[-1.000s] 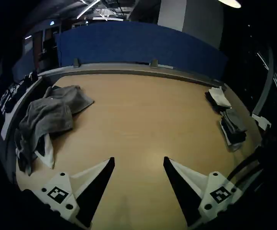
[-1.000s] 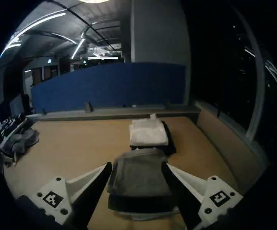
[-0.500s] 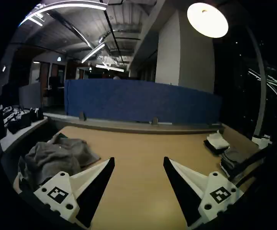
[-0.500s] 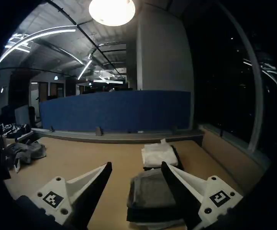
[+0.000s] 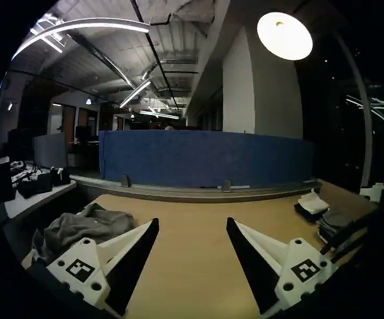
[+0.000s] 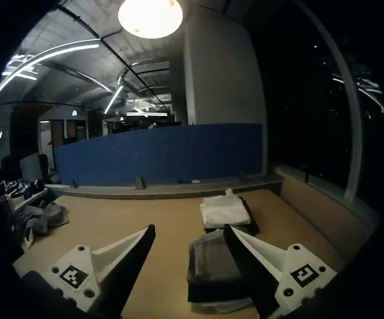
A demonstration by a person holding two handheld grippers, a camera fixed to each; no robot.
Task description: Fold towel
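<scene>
Left tongs point(image 5: 192, 220) and right tongs point(image 6: 188, 226) gape empty over the table point(image 5: 192, 212); folded stack point(image 6: 207, 259) looks done, next comes a reach for the crumpled towels point(image 5: 88, 225).

Dim office: long blue fabric partition point(image 5: 202, 157) behind a light wooden tabletop point(image 5: 192, 234), round glowing ceiling lamp point(image 5: 284, 35) overhead, dark window point(image 6: 308, 106) at rt.

On the table point(image 5: 192, 234), loose towels point(image 5: 88, 226) are lying left, folded stacks point(image 5: 327, 215) are sitting right, a partition point(image 5: 202, 158) is standing behind them.
</scene>
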